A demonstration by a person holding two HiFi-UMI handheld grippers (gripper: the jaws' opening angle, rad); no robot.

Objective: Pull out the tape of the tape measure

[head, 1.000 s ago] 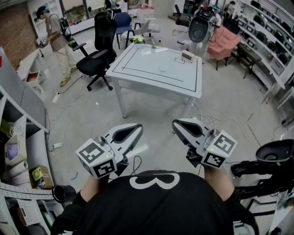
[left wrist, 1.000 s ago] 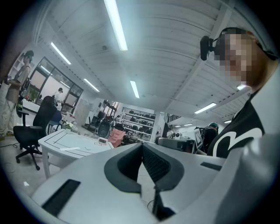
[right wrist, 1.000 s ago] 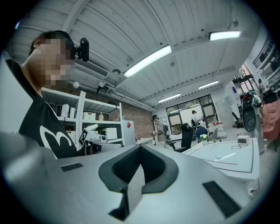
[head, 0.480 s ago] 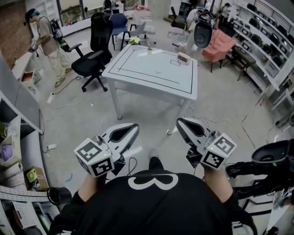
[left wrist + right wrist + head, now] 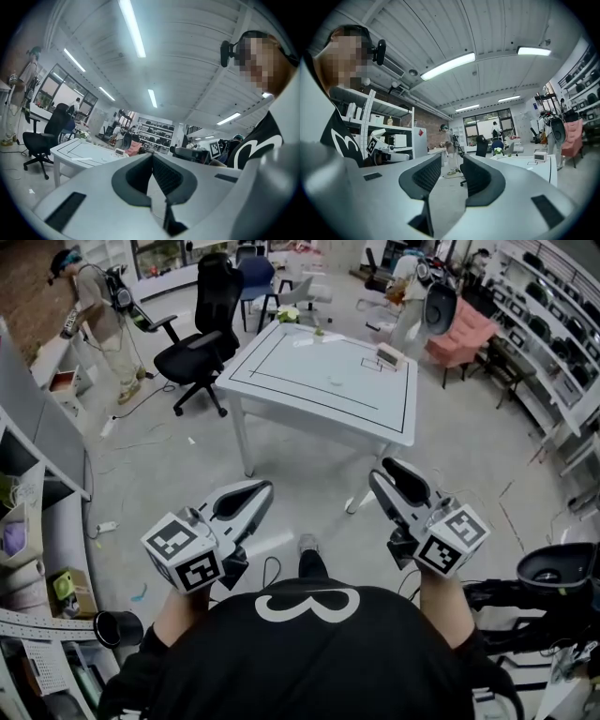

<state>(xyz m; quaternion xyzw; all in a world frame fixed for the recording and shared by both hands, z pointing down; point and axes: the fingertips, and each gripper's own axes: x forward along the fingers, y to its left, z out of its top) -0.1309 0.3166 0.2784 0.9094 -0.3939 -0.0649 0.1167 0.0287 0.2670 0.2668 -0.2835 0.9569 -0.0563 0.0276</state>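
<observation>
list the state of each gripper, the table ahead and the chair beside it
left gripper: shut, empty
right gripper: open, jaws have just been opening, nothing between them
white table: upright, apart from both grippers
black office chair: upright, unoccupied

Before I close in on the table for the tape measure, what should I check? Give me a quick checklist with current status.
1. Left tool empty: ok, jaws shut on nothing.
2. Right tool ready: ok, jaws apart, just been opening, nothing between them.
3. Tape measure found: cannot tell; a small white box and a smaller item lie on the white table, too small to identify.
4. Table in reach: not ok; bare floor separates both tools from it.
5. Bystander clear: ok; a person stands far left, beyond the black office chair.
</observation>
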